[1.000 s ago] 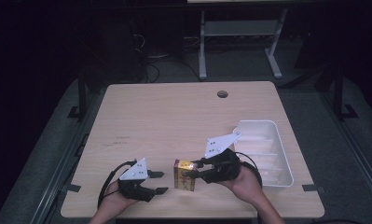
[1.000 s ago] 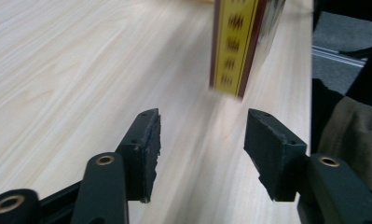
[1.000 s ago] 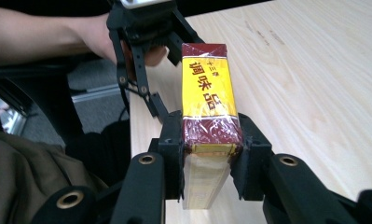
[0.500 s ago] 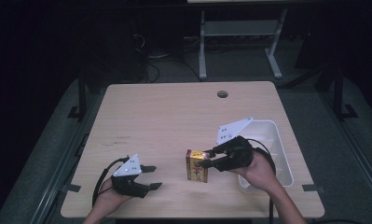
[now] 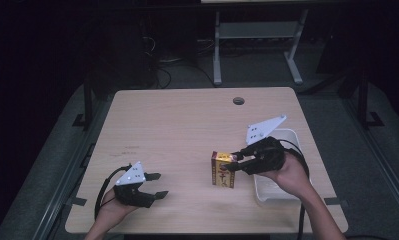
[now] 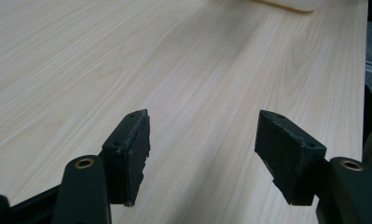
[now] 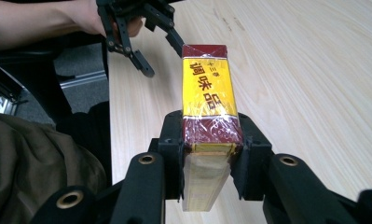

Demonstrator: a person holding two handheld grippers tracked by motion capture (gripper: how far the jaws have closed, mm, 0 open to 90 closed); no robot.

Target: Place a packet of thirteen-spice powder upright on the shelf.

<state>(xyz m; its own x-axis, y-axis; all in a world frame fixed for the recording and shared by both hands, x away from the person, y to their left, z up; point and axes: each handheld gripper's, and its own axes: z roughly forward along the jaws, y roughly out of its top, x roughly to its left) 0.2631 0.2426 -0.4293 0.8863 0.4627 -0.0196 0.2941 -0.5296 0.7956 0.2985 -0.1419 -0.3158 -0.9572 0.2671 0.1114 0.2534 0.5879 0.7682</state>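
Box (image 5: 223, 170) clamped in right hand-held gripper (image 5: 237, 161), carried toward tray (image 5: 292, 137); left hand-held gripper (image 5: 157, 185) empty, jaws just widened.

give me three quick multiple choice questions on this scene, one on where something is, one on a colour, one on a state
1. Where does the white tray sit on the table?
A. near the right edge
B. at the far left corner
C. over the round hole

2. What colour is the middle band of the box?
A. blue
B. yellow
C. green

3. What is between the pads of the left tool?
A. the box
B. a cable
C. nothing

Answers:
1. A: in the high view the tray lies by the right edge, beside the right tool.
2. B: the right gripper view shows a yellow band with dark red ends.
3. C: the left gripper view shows its jaws apart over bare wood, while the right tool holds the box.
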